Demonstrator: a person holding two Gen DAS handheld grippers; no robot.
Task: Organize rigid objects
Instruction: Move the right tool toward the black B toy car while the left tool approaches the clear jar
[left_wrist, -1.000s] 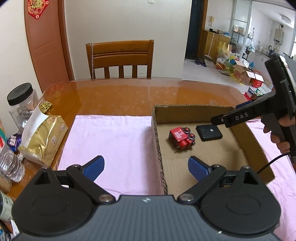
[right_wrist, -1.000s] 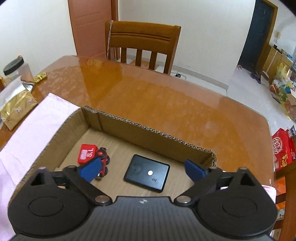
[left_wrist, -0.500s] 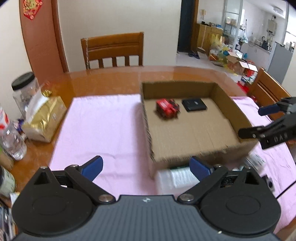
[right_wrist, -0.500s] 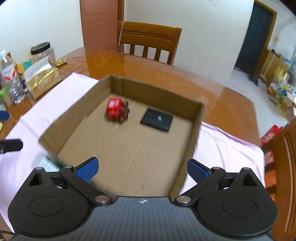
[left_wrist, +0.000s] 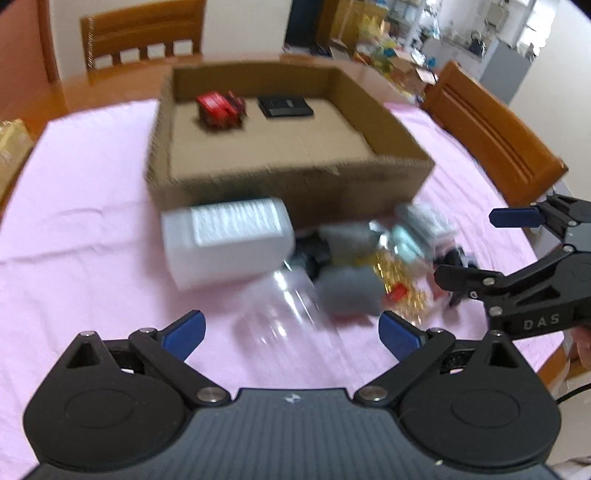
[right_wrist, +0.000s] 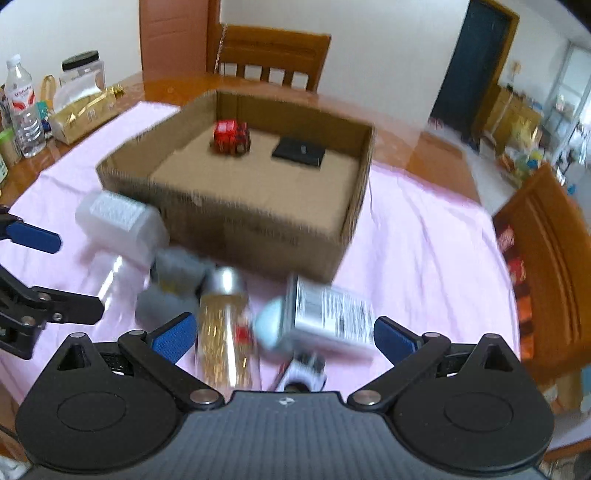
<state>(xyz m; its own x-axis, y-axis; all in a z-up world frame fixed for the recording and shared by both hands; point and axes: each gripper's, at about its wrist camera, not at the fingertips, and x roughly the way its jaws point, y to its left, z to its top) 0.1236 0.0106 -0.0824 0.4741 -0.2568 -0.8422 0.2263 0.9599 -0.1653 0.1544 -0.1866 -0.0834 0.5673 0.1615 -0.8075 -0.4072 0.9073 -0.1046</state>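
Your left tongs and right tongs both gape wide, empty, above the pink cloth on the counter. At 12 o'clock sits the open brown cardboard box, holding a red toy truck and a flat black rectangular case side by side near its far wall. Just before the box lie a white plastic block, a clear gold-filled bottle and a white labelled box, blurred.

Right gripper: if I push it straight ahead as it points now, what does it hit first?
Probably the gold-filled clear bottle and the white labelled box, lying between the open right gripper fingers, well before the cardboard box. Blur makes depth uncertain.
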